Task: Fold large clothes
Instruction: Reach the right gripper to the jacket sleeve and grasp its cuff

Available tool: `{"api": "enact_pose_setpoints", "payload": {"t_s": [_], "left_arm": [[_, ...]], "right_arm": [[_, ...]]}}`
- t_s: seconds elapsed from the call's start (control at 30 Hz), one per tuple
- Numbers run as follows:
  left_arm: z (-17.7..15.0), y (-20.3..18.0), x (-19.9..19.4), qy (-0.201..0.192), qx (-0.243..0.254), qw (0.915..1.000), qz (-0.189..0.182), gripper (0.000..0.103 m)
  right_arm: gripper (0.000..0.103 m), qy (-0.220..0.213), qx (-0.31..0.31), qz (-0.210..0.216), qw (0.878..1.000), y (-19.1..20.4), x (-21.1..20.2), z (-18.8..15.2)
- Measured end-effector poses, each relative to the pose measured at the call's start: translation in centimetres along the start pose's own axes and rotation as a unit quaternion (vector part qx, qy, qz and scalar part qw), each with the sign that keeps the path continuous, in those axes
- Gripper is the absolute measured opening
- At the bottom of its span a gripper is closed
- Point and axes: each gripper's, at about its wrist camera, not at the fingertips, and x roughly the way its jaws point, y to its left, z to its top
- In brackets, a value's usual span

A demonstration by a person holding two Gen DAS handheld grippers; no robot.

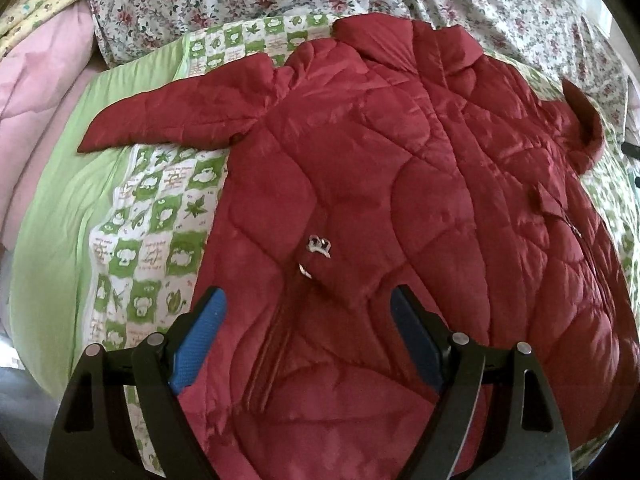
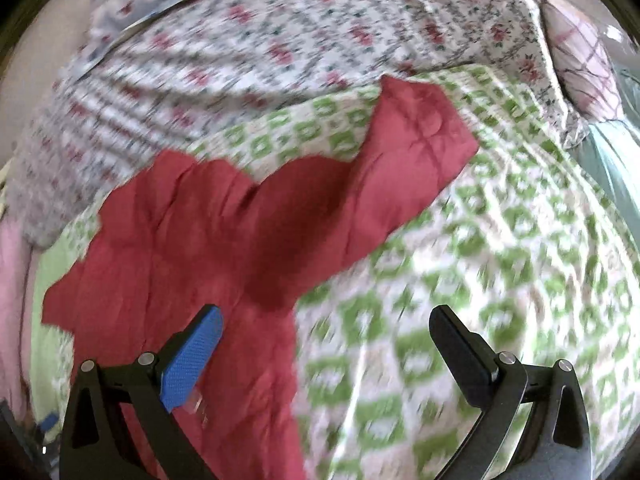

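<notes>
Red quilted jacket (image 1: 400, 184) is observed spread flat, front up, on a green-and-white checked quilt (image 1: 152, 216) laid over a bed; a floral sheet (image 1: 240, 0) is seen beyond it and pink bedding (image 1: 44, 92) at the far left. One sleeve (image 1: 176, 120) is extended sideways onto the quilt's plain green border. The other sleeve (image 2: 400, 152) is seen in the right wrist view, angled outward over the checked fabric.

Left gripper (image 1: 308, 316) is held above the lower front of the jacket, fingers spread wide, nothing between them. Right gripper (image 2: 326, 332) is likewise released and empty, positioned over the jacket's edge where red fabric meets quilt. The right view is motion-blurred, so fine detail is not resolved.

Stage is judged early: no fold is visible yet.

Risks noted:
- Padded fabric is thick and slippery; a shallow pinch may slide off during lifting.
- Quilt may be caught together with the jacket edge, since both lie in contact under the right gripper.
- Metal zipper pull (image 1: 319, 245) may snag a finger pad.
- Puffy filling may spring a fold back open.
</notes>
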Motion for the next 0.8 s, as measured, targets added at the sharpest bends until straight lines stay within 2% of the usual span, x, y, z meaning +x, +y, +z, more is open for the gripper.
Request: {"api": "enact_pose_setpoints", "payload": {"t_s": [0.17,0.27,0.37,0.53,0.6,0.63,0.67,0.7,0.77,0.8], "left_arm": [[1.1,0.1,1.5,0.009,-0.007,0.9999,-0.001,0.085],[1.7,-0.1,2.4,0.015,-0.009,0.9998,-0.004,0.085],[2.3,-0.5,3.2,0.019,-0.008,0.9998,-0.005,0.085],[3.1,-1.3,4.7,0.028,-0.004,0.9995,-0.011,0.085],[3.3,-1.5,5.1,0.031,-0.005,0.9994,-0.014,0.085],[3.3,-1.6,5.2,0.032,-0.005,0.9993,-0.015,0.085],[3.4,-1.6,5.3,0.032,-0.005,0.9993,-0.017,0.085],[3.5,-1.6,5.3,0.03,-0.004,0.9994,-0.018,0.085],[3.6,-1.5,5.3,0.026,-0.004,0.9994,-0.02,0.085],[3.6,-1.5,5.3,0.025,-0.005,0.9995,-0.02,0.085]], "right_arm": [[0.103,-0.03,0.017,-0.025,0.999,-2.2,2.9,5.1],[0.102,-0.036,0.028,-0.051,0.998,-3.2,5.4,8.6],[0.102,-0.04,0.039,-0.057,0.997,-3.9,7.6,11.5],[0.099,-0.038,0.048,-0.084,0.995,-4.6,10.9,14.8],[0.091,-0.027,0.049,-0.106,0.993,-5.2,12.5,15.4],[0.084,-0.018,0.051,-0.118,0.992,-5.5,13.4,15.6],[0.073,-0.012,0.053,-0.125,0.991,-5.9,14.1,15.6],[0.067,-0.009,0.055,-0.127,0.99,-6.4,14.4,15.5],[0.043,-0.01,0.063,-0.114,0.991,-6.9,14.4,15.1],[0.035,-0.014,0.063,-0.108,0.992,-7.0,13.9,14.8]]}}
